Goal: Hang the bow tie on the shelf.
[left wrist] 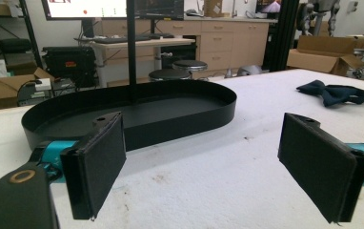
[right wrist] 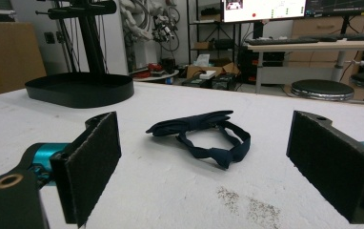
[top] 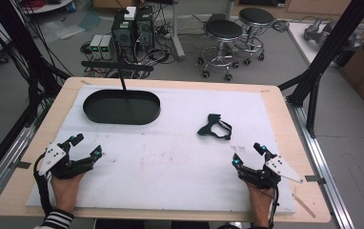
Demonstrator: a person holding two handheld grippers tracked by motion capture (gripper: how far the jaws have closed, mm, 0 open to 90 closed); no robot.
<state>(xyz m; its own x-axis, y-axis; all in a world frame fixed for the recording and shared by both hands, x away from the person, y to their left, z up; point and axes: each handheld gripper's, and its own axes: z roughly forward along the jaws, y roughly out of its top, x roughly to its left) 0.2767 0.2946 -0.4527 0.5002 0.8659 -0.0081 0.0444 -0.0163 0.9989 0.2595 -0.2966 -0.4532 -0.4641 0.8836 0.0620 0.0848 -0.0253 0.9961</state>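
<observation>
One dark bow tie (top: 214,127) and one black oval tray (top: 121,107) sit on the worktop (top: 170,157). Both the left gripper (top: 85,146) and right gripper (top: 248,155) are wide open, holding nothing.

Bow tie (top: 214,128) lies right of centre on the table (top: 170,162); oval tray (top: 121,107) sits near the far-left corner; 2 stools (top: 223,29) stand beyond the far edge.

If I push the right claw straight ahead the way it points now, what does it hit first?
Most likely the dark bow tie. In the right gripper view it lies on the white table cover ahead, between the open jaws of the right claw, nothing before it. Depth is hard to judge, so ease in.
</observation>
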